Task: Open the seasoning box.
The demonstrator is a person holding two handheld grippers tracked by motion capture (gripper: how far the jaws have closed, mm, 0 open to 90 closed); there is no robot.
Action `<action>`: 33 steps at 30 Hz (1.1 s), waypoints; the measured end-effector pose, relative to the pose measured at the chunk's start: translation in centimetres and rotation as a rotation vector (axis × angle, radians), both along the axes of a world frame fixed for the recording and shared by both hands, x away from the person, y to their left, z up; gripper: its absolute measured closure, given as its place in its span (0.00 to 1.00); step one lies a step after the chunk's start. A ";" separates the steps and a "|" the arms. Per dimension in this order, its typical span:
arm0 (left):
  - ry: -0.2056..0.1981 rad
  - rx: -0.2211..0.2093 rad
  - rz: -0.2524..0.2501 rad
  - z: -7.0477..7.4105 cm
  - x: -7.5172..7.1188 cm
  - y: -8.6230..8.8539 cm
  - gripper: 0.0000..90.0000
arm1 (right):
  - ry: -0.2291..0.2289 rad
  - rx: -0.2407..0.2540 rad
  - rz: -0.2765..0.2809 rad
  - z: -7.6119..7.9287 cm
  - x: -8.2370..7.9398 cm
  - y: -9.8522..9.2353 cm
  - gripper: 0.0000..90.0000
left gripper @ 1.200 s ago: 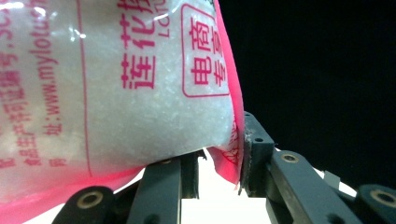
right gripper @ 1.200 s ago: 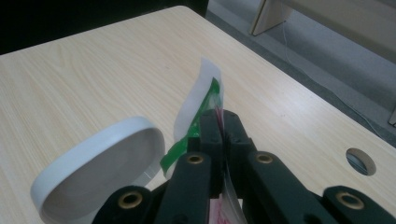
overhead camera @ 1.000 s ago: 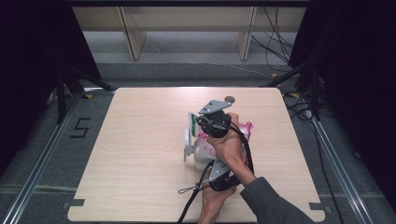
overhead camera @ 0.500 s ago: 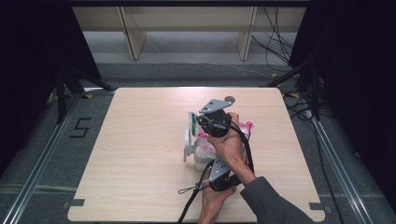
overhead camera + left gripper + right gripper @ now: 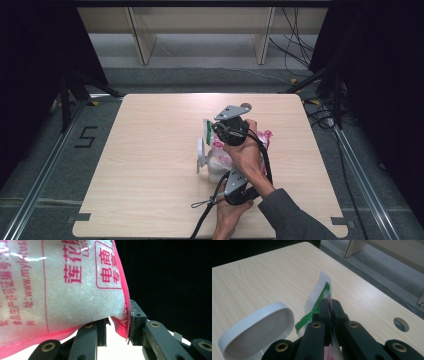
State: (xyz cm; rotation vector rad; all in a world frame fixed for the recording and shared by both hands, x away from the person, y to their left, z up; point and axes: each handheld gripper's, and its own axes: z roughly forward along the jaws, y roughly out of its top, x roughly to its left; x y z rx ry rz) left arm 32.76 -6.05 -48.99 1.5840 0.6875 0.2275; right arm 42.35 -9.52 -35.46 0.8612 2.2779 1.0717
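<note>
We hold two grippers over one bag. Our right gripper (image 5: 331,305) has its jaws pressed together on the top edge of the bag, beside the green and white strip (image 5: 315,300) that stands up there. Our left gripper (image 5: 117,326) clamps the bag's lower corner, a fold of pink film pinched between its jaws. In the high view the right gripper (image 5: 231,131) sits farther up the table and the left gripper (image 5: 235,187) nearer to us, with the bag (image 5: 220,152) stretched between them, near the middle of the table.

We count one bag (image 5: 62,282): clear film with pink edging and red print, filled with white grains. Just beside it stands one white bowl (image 5: 257,332), tipped on its side; we see nothing in it.

The table (image 5: 150,150) is pale wood with a round hole (image 5: 401,324) near its far edge. Beyond it lie a grey floor (image 5: 200,65), wooden legs of other furniture (image 5: 142,42), loose cables (image 5: 295,47) and dark curtains (image 5: 380,75) on either side.
</note>
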 end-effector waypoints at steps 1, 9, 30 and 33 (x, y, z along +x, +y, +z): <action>0.001 0.005 0.002 0.0 0.0 0.0 0.80 | -0.003 -0.008 0.001 0.0 0.0 0.0 1.00; -0.004 0.001 0.000 0.1 0.0 0.1 0.80 | -0.011 -0.013 0.020 0.1 0.0 0.1 1.00; -0.004 0.005 -0.002 0.2 -0.1 0.2 0.80 | 0.004 -0.042 0.028 0.0 -0.1 0.5 1.00; -0.004 0.007 -0.002 0.2 -0.1 0.1 0.80 | -0.011 -0.044 0.034 -0.1 0.0 0.4 1.00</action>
